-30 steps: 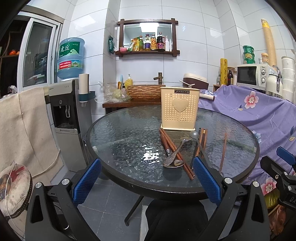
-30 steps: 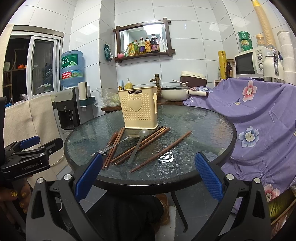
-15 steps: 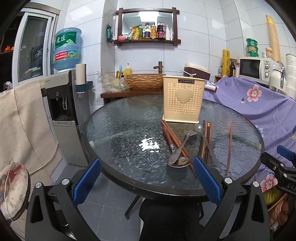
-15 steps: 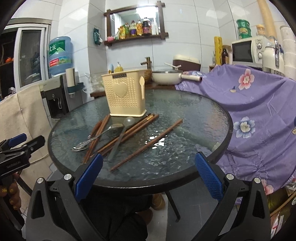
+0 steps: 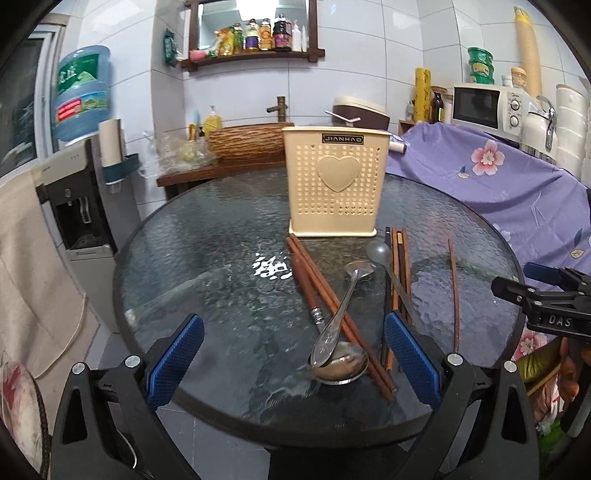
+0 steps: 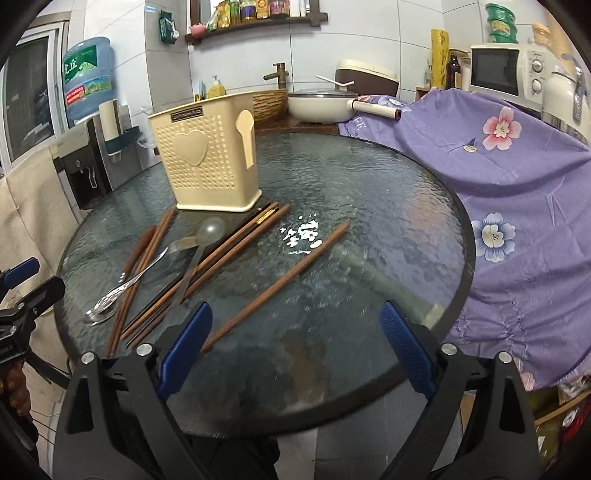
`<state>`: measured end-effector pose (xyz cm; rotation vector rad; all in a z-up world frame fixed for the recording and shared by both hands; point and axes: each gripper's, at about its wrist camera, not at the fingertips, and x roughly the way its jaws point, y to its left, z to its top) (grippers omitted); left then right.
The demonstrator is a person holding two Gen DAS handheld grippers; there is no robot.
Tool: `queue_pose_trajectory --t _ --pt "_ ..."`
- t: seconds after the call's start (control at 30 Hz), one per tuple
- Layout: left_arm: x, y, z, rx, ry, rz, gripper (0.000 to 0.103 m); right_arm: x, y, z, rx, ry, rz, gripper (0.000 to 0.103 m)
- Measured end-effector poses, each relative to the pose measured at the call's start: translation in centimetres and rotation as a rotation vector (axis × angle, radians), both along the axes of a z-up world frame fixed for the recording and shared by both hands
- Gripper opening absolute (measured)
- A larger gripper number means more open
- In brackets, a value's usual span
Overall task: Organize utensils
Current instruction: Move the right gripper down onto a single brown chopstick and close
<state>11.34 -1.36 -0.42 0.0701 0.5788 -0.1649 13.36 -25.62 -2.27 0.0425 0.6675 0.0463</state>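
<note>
While both jaws gape empty, right closing, chopsticks (image 6: 275, 290) cross table (image 6: 369, 206) ahead.

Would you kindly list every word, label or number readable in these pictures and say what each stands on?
"JIANHAO": dark plate at the top of the cream utensil holder.
"DAS": letters on the right hand-held gripper, cut off at the picture's edge.
Water jug label: large characters, too blurred to read.
Microwave badge and dial marks: too small.
Shelf bottles: labels unreadable.
</note>
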Motion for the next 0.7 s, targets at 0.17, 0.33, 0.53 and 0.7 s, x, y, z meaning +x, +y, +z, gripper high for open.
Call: queue_pose_trajectory --t 0.17,0.33,0.53,0.7 --pt "2.4 -0.6 0.1 -0.019 0.033 -0.046 0.091 3.7 -0.7 -0.6 0.0 0.095 -0.017 0.077" --pt "3.8 -0.9 0.3 -0.038 0.042 -0.055 0.091 6.7 -1.2 -1.1 0.025 0.163 -0.056 0.063" --pt "4.8 -1.4 0.1 -0.022 0.048 -0.066 0.091 9.9 -0.6 -1.5 0.016 0.23 -0.092 0.045" --pt "5.7 -1.5 -0.1 -0.022 0.061 -0.071 0.091 11.4 -0.1 -2.5 -0.005 0.279 -0.098 0.038"
